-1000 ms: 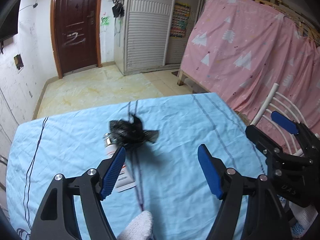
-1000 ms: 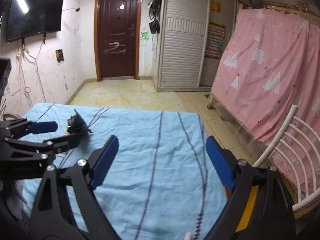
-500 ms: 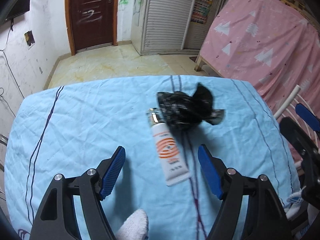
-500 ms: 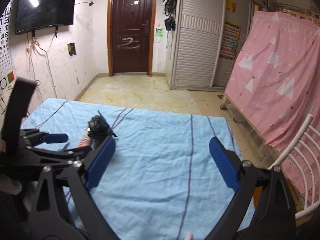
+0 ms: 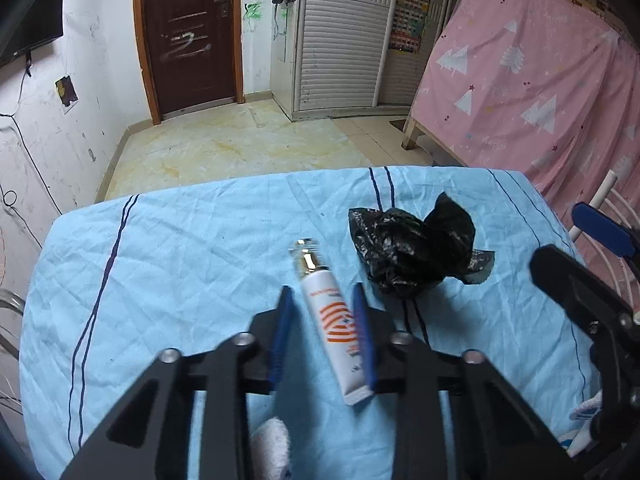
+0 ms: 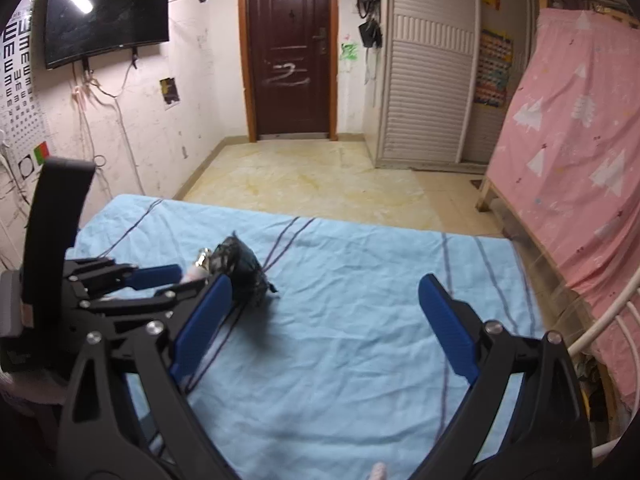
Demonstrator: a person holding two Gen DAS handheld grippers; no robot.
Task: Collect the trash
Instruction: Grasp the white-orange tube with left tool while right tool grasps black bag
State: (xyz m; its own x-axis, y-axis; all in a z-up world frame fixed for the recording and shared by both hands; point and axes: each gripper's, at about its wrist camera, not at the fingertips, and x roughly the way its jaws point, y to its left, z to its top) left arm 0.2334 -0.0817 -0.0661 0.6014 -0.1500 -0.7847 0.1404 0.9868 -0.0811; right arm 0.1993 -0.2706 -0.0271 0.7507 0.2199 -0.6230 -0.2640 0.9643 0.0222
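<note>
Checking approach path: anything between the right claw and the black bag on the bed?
Nothing lies on the blue sheet between the open right claw and the black bag. The left claw, closing around the white tube, sits just beside it.

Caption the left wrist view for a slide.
Left claw closing around a white tube on the blue sheet, black bag beside it.

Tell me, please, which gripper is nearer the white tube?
Left. The left gripper straddles the white tube, jaws closing; the right gripper hangs open farther off.
</note>
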